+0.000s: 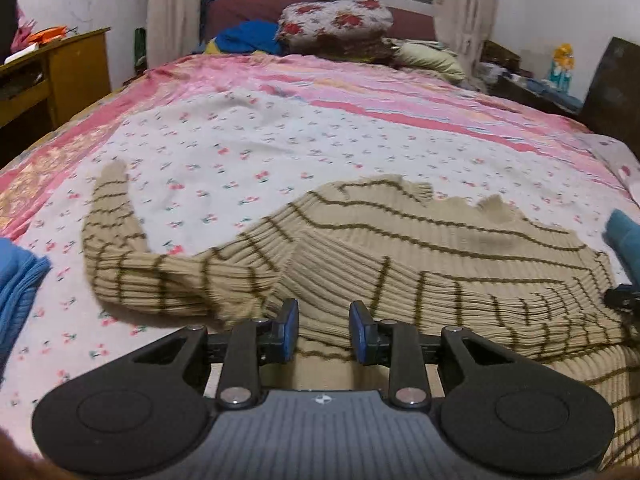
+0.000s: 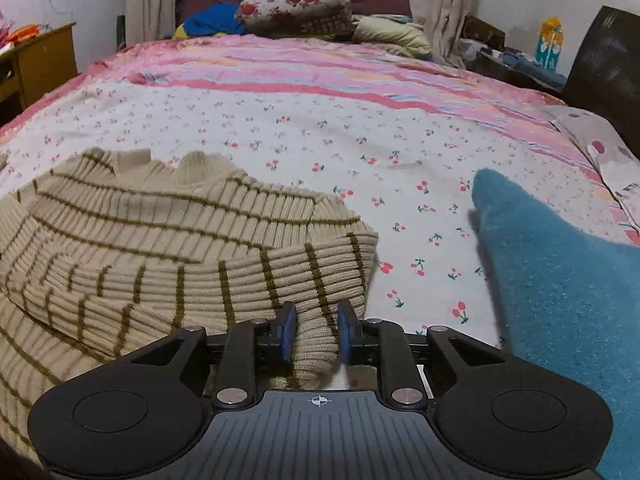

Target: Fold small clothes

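A beige ribbed sweater (image 1: pixel 400 248) with thin brown stripes lies on the cherry-print sheet (image 1: pixel 280 148), one sleeve (image 1: pixel 112 224) stretched out to the left. My left gripper (image 1: pixel 324 330) hovers at the sweater's near edge. Its blue pads (image 1: pixel 291 320) stand apart, with flat fabric showing in the gap between them and nothing pinched. In the right wrist view the sweater (image 2: pixel 160 240) fills the left half, a sleeve folded across its body. My right gripper (image 2: pixel 317 332) is shut on a bunched end of that sleeve (image 2: pixel 316 344), which fills the gap between the pads.
A fuzzy teal garment (image 2: pixel 560 288) lies to the right of the sweater, and a blue knit one (image 1: pixel 20 280) lies at the left edge. Pillows and bedding (image 1: pixel 336 24) pile up at the headboard. A wooden desk (image 1: pixel 60 72) stands left of the bed.
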Tool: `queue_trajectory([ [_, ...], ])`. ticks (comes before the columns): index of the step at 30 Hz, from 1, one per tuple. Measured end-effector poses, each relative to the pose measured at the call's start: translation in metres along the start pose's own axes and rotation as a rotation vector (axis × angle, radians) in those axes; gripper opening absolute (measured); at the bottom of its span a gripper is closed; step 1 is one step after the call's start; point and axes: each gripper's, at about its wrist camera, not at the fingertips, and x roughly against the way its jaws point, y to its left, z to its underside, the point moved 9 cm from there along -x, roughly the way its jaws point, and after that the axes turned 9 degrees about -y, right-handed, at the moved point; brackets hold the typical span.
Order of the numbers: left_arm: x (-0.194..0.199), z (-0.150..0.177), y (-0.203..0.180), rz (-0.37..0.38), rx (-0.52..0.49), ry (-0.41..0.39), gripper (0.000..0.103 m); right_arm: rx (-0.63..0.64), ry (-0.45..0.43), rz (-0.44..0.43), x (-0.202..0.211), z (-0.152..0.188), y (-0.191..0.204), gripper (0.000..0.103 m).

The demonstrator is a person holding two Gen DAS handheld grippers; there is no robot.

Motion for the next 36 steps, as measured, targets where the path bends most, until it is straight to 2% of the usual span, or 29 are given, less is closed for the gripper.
queue_trajectory([
  [3,0.002,0.002,0.013,-0.047,-0.012,0.006,0.035,0.014,-0.057,-0.034,0.020,-0.008,0.015,0.028],
  [7,0.008,0.001,0.024,-0.044,0.032,0.006,0.035,0.088,-0.111,-0.144,0.039,-0.014,0.058,0.027],
  [11,0.020,0.003,0.030,-0.029,0.045,-0.007,0.035,0.145,-0.110,-0.291,0.041,-0.013,0.111,0.029],
  [15,0.031,0.013,0.044,-0.049,0.051,0.001,0.035,0.193,-0.092,-0.384,0.034,-0.005,0.156,0.032],
  [18,0.037,0.022,0.055,-0.050,0.086,0.018,0.035,0.216,-0.044,-0.406,0.025,0.004,0.177,0.034],
  [20,0.042,0.026,0.060,-0.044,0.105,0.015,0.035,0.235,-0.059,-0.398,0.027,0.000,0.184,0.034],
  [24,0.048,0.027,0.065,-0.041,0.120,-0.009,0.035,0.309,-0.116,-0.438,0.041,-0.009,0.205,0.035],
  [29,0.051,0.025,0.071,-0.019,0.133,-0.024,0.036,0.347,-0.100,-0.474,0.027,-0.012,0.242,0.035],
  [32,0.050,0.026,0.078,-0.019,0.142,-0.026,0.037,0.382,-0.073,-0.436,0.012,-0.009,0.255,0.029],
  [33,0.051,0.026,0.082,-0.021,0.151,-0.026,0.037,0.369,-0.059,-0.444,0.010,-0.009,0.258,0.019],
  [36,0.052,0.019,0.094,-0.023,0.187,-0.039,0.038,0.373,-0.070,-0.454,0.017,-0.011,0.261,0.016],
])
